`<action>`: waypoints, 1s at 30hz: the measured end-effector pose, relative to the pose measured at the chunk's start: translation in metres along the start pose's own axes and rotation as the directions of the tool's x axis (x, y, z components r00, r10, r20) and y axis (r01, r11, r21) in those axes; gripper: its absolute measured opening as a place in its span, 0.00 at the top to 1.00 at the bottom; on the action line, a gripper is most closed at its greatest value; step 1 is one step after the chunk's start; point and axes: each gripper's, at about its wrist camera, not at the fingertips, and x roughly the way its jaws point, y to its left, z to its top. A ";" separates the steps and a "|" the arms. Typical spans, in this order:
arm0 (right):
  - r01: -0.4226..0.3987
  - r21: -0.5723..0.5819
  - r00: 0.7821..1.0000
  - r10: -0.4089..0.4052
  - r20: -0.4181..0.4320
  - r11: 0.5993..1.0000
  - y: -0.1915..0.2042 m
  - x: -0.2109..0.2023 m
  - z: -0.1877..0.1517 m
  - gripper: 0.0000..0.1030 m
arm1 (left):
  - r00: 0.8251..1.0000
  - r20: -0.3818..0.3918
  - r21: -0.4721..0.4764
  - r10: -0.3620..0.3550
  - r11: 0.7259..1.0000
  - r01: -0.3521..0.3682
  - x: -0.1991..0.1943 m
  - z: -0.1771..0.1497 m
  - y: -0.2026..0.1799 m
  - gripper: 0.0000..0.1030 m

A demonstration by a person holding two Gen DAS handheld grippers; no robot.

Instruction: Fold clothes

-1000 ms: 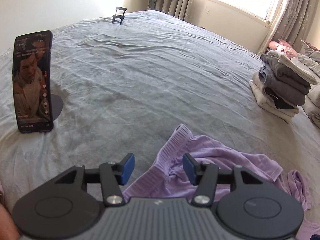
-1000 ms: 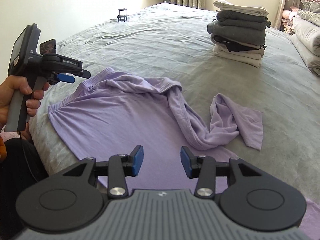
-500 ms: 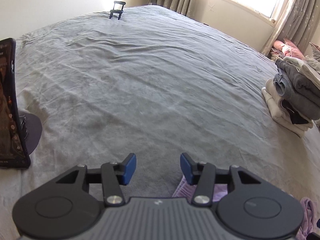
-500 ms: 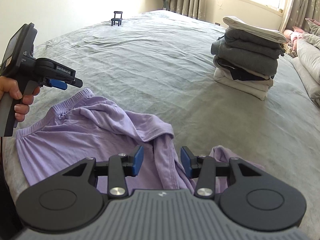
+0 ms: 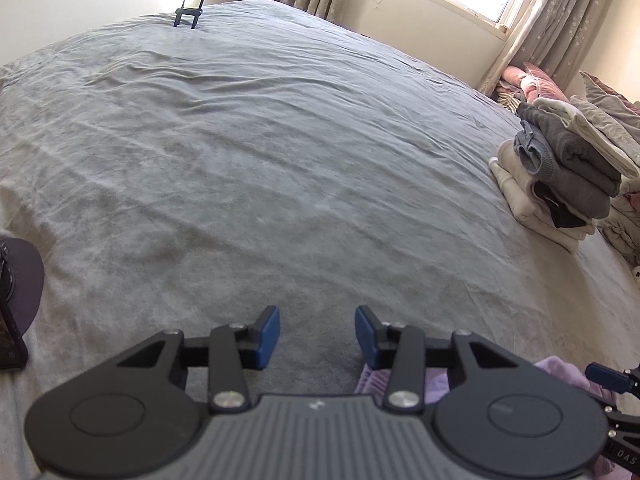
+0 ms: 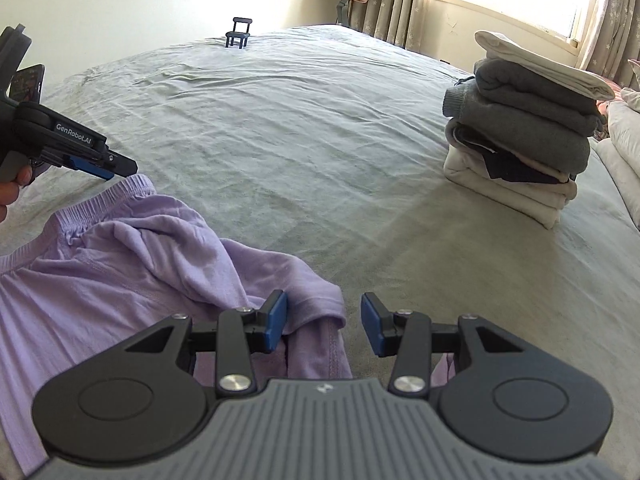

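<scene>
Lying unfolded at the near edge of the grey-green bedspread (image 6: 320, 128), the crumpled lilac knit garment with a ribbed waistband (image 6: 132, 264) showed no fold made yet; one part was rumpled over itself and trailed under the right gripper (image 6: 323, 326). That gripper's blue pads (image 6: 276, 320) stood apart over a fabric ridge, the left pad right by the cloth, no pinch visible. Further left along the near edge, the left gripper (image 6: 116, 168) hovered just beside the waistband corner; seen from its own camera (image 5: 317, 338), its jaws were closing with only bedspread showing between them, the lilac cloth under its right finger. A hand (image 6: 12, 192) gripped its handle.

Toward the right edge of the bed sat a neat stack of folded grey and cream garments (image 6: 524, 132): earlier work finished, by my reading. At the far edge stood a small dark phone stand (image 6: 239, 33).

Judgement: the stack done, the lilac piece barely begun; flattening, folding and stacking all remained.
</scene>
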 end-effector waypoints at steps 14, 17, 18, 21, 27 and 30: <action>0.000 -0.034 0.998 0.002 0.065 0.999 0.010 0.013 -0.007 0.56 | 0.997 0.004 -0.016 -0.075 0.997 0.075 0.007 0.000 -0.004 0.63; 0.004 -0.035 0.997 -0.002 0.076 0.999 0.011 0.012 -0.009 0.56 | 0.997 0.000 -0.029 -0.080 0.996 0.080 0.009 -0.001 -0.002 0.72; 0.007 -0.038 0.997 -0.004 0.079 0.999 0.011 0.011 -0.009 0.56 | 0.996 -0.003 -0.038 -0.086 0.996 0.085 0.009 -0.001 -0.001 0.73; 0.017 -0.049 0.996 -0.012 0.085 0.999 0.013 0.009 -0.010 0.56 | 0.996 -0.006 -0.054 -0.092 0.994 0.092 0.010 -0.002 0.001 0.75; 0.029 -0.073 0.995 -0.022 0.095 0.997 0.014 0.008 -0.009 0.56 | 0.994 -0.012 -0.069 -0.111 0.992 0.110 0.012 -0.003 0.004 0.75; 0.034 -0.110 0.996 -0.025 0.089 0.993 0.015 0.008 -0.010 0.56 | 0.988 -0.019 -0.104 -0.150 0.984 0.148 0.011 -0.003 0.008 0.75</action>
